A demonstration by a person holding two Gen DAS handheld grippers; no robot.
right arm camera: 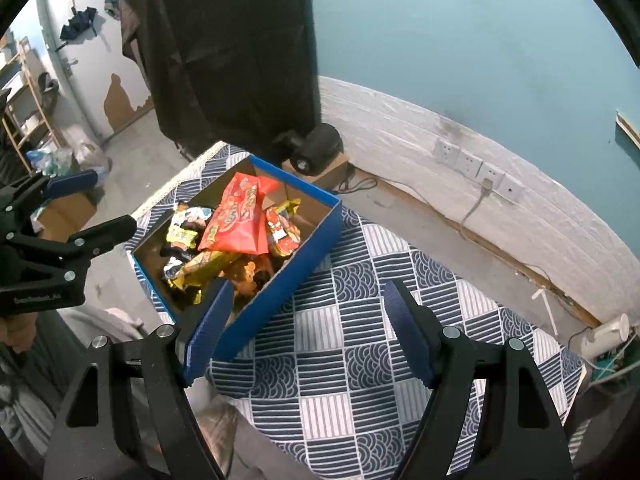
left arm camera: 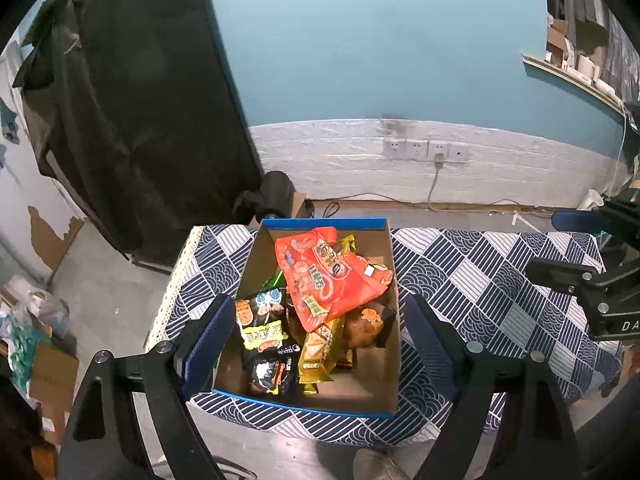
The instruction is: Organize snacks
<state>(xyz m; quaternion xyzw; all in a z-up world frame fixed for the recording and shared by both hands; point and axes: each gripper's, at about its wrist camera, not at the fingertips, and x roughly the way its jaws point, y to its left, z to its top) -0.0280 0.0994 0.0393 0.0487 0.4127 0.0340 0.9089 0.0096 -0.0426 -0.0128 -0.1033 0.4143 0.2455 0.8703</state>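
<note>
Nearest, the left gripper (left arm camera: 320,344) hangs spread wide and empty above the blue box (left arm camera: 384,364) on the checked tablecloth (left arm camera: 480,280); the right gripper (right arm camera: 308,336) gapes empty beside it. Inside, the orange snack bag (left arm camera: 324,276) tops the pile: light, crinkly, slippery, crushable, so pinch its sealed edge

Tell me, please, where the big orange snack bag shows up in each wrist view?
Left wrist: orange bag sits centre frame, on top of the pile in the blue box, toward its far right.
Right wrist: orange bag sits left of centre, above the left finger.
Shared landmark: the wall sockets.
</note>
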